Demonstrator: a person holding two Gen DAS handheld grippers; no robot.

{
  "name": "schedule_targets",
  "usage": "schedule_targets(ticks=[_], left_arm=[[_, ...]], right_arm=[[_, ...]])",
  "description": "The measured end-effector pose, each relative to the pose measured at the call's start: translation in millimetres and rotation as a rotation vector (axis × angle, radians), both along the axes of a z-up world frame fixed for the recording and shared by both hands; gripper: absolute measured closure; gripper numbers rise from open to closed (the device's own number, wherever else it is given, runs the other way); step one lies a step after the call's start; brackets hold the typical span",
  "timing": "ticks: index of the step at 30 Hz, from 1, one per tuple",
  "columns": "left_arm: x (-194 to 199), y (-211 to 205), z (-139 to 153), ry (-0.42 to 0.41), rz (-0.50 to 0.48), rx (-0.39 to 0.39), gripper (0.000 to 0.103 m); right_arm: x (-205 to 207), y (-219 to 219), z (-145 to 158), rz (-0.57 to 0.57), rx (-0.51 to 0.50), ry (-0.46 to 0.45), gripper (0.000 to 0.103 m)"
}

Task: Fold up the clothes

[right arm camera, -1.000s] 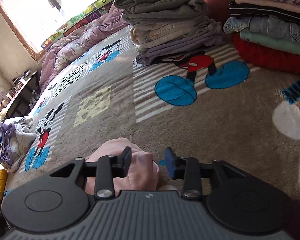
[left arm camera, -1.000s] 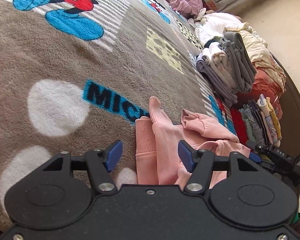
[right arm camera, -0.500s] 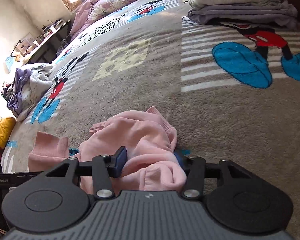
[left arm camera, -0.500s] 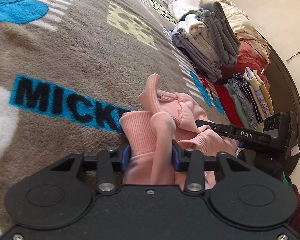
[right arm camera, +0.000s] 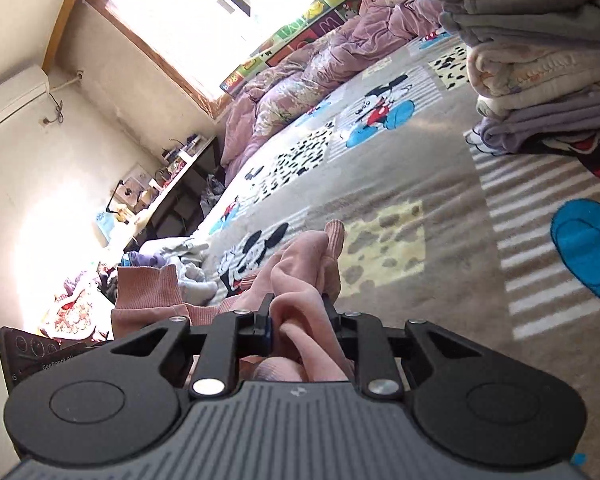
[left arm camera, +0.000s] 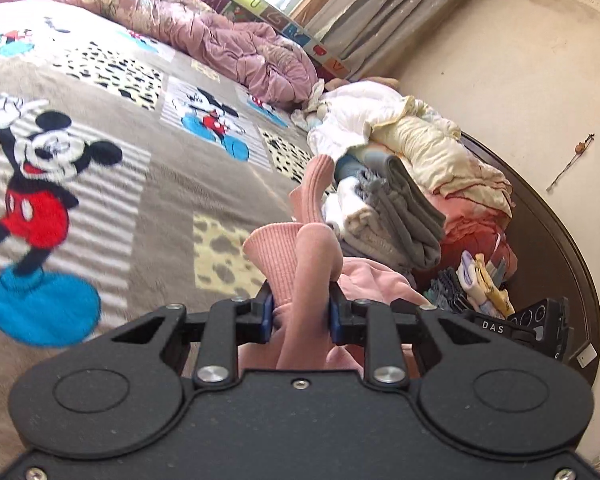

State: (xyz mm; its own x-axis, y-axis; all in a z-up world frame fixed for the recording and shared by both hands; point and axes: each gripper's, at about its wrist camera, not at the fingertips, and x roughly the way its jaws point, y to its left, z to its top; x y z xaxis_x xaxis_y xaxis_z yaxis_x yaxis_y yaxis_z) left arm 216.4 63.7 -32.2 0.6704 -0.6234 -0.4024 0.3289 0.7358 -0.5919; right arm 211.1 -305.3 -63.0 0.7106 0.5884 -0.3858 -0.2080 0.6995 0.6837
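- Left tool: jaws closing, the blue pads pressed on a bunch of the pink garment; a ribbed cuff stands up above the pads.
- Right tool: jaws closing too, pads pinching another fold of the same garment, which bulges up between them.
- The garment hangs between the two tools, above the blanket; in the right view another ribbed cuff shows to the left, by the other tool's black body.
- In the left view the right tool's body, marked "DAS", shows at the right edge.
- Under it lies the brown cartoon-mouse blanket covering the bed, bare just ahead of both tools.
- To the right in the left view: a stack of folded grey and cream clothes, near the raised cuff, with a loose cream and white heap behind it and a row of small folded pieces lower down.
- In the right view the same folded stack fills the upper right corner.
- A mauve quilt lies bunched along the far edge under the window.
- Left in the right view: a cluttered desk and loose clothes at the bed's edge.
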Motion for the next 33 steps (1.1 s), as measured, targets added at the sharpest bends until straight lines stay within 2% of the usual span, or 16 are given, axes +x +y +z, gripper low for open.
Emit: schedule_targets(ticks=[3, 5, 6, 7, 8, 10, 11, 13, 18, 21, 24, 29, 30, 31, 32, 33], left_arm=[[29, 15, 24, -0.038, 0.048, 0.013, 0.079], [49, 21, 25, -0.03, 0.079, 0.056, 0.075], [60, 22, 20, -0.016, 0.095, 0.094, 0.069], [70, 24, 15, -0.002, 0.113, 0.135, 0.052], [75, 23, 5, 0.015, 0.166, 0.224, 0.045], [69, 25, -12, 0.022, 0.216, 0.316, 0.045], [61, 31, -25, 0.03, 0.203, 0.281, 0.044], [46, 36, -40, 0.049, 0.215, 0.257, 0.044], [11, 42, -60, 0.058, 0.25, 0.25, 0.039], [-1, 34, -59, 0.004, 0.249, 0.363, 0.038], [-1, 27, -55, -0.063, 0.204, 0.475, 0.037], [28, 18, -50, -0.125, 0.071, 0.57, 0.035], [35, 15, -50, -0.13, 0.042, 0.59, 0.035], [44, 11, -54, -0.123, 0.01, 0.624, 0.037], [50, 8, -58, -0.115, -0.02, 0.641, 0.046], [54, 5, -61, -0.104, -0.043, 0.65, 0.059]], right_arm=[[34, 10, 22, -0.02, 0.017, -0.067, 0.081], [58, 20, 23, -0.038, -0.034, -0.077, 0.08], [70, 25, 23, -0.052, -0.069, -0.076, 0.075], [79, 31, 17, -0.09, -0.147, -0.049, 0.064], [86, 36, 8, -0.14, -0.243, -0.017, 0.045], [85, 41, -11, -0.162, -0.336, 0.009, 0.048], [83, 43, -20, -0.169, -0.372, 0.017, 0.048], [69, 44, -33, -0.157, -0.373, -0.006, 0.048], [52, 75, -42, -0.002, -0.501, -0.095, 0.048], [54, 102, -40, 0.111, -0.649, -0.166, 0.047], [61, 127, -38, 0.23, -0.787, -0.244, 0.045], [86, 155, -45, 0.397, -0.899, -0.266, 0.032], [92, 159, -47, 0.42, -0.918, -0.261, 0.032], [98, 163, -49, 0.441, -0.934, -0.254, 0.032], [102, 165, -51, 0.457, -0.938, -0.238, 0.038], [105, 166, -53, 0.476, -0.937, -0.217, 0.058]])
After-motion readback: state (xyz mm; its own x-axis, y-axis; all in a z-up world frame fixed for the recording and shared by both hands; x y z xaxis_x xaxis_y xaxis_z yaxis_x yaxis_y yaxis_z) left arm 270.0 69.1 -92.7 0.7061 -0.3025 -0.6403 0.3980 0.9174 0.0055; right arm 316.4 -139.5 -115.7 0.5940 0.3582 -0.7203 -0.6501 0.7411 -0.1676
